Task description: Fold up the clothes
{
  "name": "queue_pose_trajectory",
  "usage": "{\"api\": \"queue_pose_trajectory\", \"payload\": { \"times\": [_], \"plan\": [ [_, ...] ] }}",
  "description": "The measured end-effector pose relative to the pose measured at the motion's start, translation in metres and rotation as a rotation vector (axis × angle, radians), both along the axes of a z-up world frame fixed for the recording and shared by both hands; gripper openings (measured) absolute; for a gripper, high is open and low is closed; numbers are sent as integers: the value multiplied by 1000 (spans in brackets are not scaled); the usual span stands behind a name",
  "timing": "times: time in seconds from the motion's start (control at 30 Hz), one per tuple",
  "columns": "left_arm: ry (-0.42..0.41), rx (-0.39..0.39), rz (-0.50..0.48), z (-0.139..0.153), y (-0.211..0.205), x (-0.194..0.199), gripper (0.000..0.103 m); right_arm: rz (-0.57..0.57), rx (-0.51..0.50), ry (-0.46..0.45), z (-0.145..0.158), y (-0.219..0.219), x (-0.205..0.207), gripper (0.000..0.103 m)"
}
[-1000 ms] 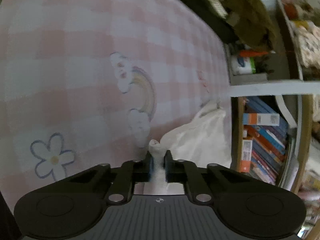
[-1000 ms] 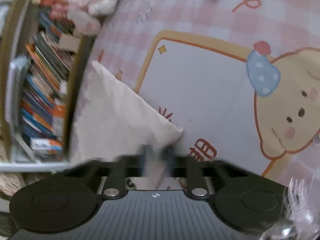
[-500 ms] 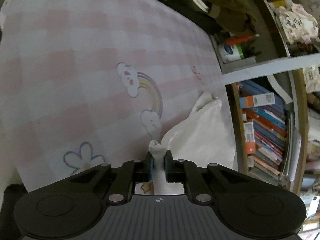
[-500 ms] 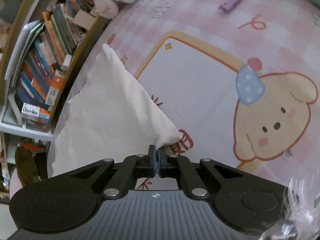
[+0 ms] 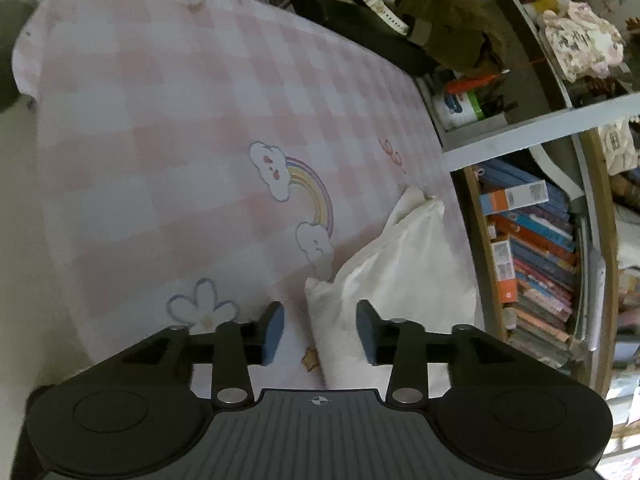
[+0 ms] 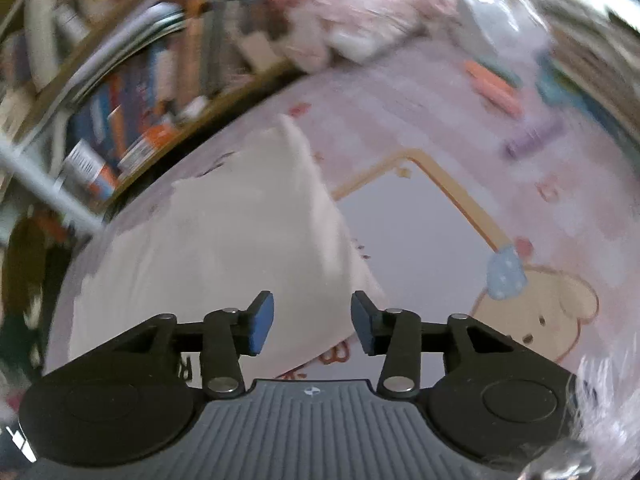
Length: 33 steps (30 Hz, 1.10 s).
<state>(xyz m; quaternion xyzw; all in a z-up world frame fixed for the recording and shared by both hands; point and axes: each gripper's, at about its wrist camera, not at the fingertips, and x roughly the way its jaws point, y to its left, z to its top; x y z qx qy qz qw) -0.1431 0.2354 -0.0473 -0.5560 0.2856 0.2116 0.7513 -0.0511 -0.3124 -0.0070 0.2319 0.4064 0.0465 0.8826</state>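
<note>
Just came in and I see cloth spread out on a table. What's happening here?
A person with a handheld gripper in each hand is folding a white garment on a pink checked cloth. Both the left gripper and the right gripper are opening, with no pad pressing the fabric. The garment lies on the cloth beside a bookshelf.

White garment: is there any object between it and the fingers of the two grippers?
Nothing visible. The white garment lies on the checked sheet, directly ahead of the left gripper and the right gripper. Both are opening, their fingers clear of the cloth.
</note>
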Motion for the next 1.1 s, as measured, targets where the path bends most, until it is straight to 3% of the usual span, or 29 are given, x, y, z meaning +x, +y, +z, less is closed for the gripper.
{"api": "queue_pose_trajectory", "payload": {
  "times": [0.23,0.4,0.53,0.73,0.9,1.0,1.07,1.1],
  "plan": [
    [54,127,-70,21,-8,-7,49,192,-120,-52,4,53,-4,51],
    [66,237,-149,36,0,4,49,253,-159,-82,12,90,0,51],
    [67,278,-229,40,16,15,50,288,-176,-96,15,134,2,51],
    [64,248,-385,34,58,33,50,312,-192,-80,18,224,3,51],
    [24,182,-477,27,92,46,50,420,-236,-86,13,306,-5,53],
    [27,203,-552,31,107,57,50,483,-269,-93,13,346,-14,53],
    [21,206,-579,33,115,62,69,523,-300,-108,18,368,-21,53],
    [10,195,-586,33,120,63,71,545,-312,-117,20,376,-24,53]
  ]
}}
